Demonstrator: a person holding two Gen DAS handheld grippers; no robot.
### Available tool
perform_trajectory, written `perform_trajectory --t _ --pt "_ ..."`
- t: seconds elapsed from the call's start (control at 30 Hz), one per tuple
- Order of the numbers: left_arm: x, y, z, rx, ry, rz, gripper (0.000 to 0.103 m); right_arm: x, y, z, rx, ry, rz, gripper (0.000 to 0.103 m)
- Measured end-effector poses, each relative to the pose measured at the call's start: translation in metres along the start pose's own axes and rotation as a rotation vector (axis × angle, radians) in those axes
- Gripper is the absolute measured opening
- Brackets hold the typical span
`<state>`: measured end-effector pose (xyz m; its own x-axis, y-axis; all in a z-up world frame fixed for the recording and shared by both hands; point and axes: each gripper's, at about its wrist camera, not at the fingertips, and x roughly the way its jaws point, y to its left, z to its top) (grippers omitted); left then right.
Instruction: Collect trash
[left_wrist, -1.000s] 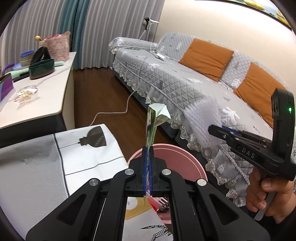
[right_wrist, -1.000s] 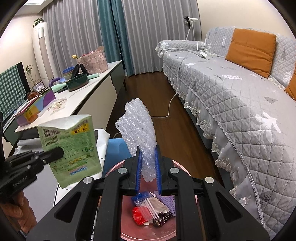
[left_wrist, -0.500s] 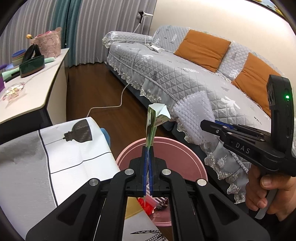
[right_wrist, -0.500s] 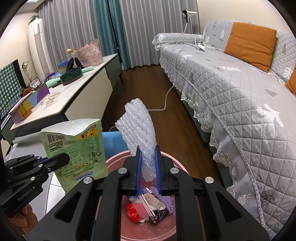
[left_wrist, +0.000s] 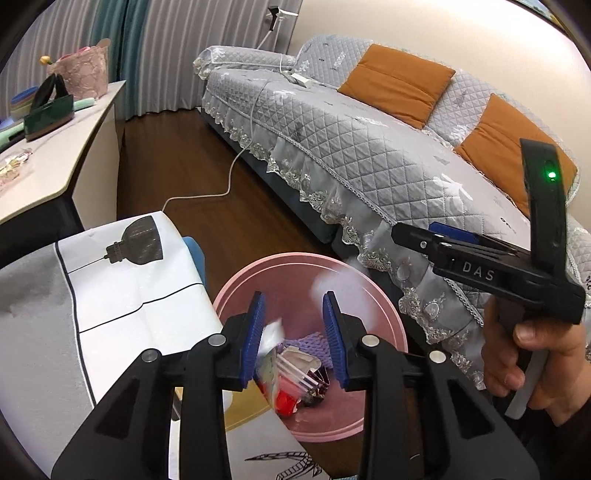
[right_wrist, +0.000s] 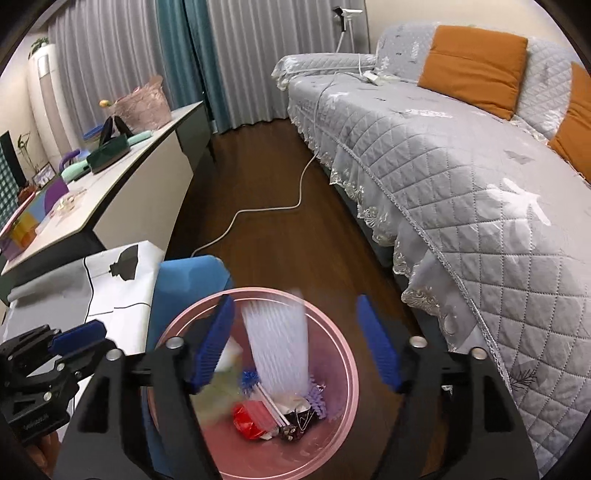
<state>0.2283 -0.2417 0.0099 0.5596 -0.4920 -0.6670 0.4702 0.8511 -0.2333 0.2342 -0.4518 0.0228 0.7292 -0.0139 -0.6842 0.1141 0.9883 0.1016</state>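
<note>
- Left wrist view: the left gripper (left_wrist: 293, 325) has just been opening; its blue pads now stand apart with nothing pressed between them.
- The green packet (left_wrist: 271, 354) that stood upright in this gripper half a second ago has slipped out. It shows as a blurred pale shape just below the left pad, dropping toward the rubbish in the pink bin (left_wrist: 384, 321) directly beneath the fingertips.
- To the right of this gripper, the right gripper (left_wrist: 410, 232) is held by a hand (left_wrist: 535, 354) over the far rim of the same bin. A white blur just under its tip is the bubble wrap (left_wrist: 332, 282), falling.
- Right wrist view: the right gripper (right_wrist: 297, 341) has also just been opening, and its jaws now stand wide. The bubble wrap (right_wrist: 277, 347) is a streaked blur between them, touching neither pad as far as I can tell, on its way down.
- Straight below the fingertips the pink bin (right_wrist: 343, 350) holds red wrapping, white sticks and purple foam. A pale blurred shape beside the left pad is probably the green packet (right_wrist: 221, 373).
- The left gripper (right_wrist: 79, 341) sits low on the left of this view, over the bin's near edge beside the white table (right_wrist: 122, 288).
- Judgement: both pieces are released over the bin, so this drop looks done; both hands are free to fetch more trash.
</note>
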Motion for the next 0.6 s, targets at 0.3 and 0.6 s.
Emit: perform_trajectory --t 0.3,0.6 --pt "-0.058 0.004 -0.009 0.023 -0.087 0.035 0.066 -0.026 0.002 0.002 -0.004 -0.071 0.015 0.098" --pt "-0.148 0.005 -0.032 0.049 -0.192 0.087 0.083 -0.108 0.04 -0.017 -0.041 -0.18 0.083 0.098"
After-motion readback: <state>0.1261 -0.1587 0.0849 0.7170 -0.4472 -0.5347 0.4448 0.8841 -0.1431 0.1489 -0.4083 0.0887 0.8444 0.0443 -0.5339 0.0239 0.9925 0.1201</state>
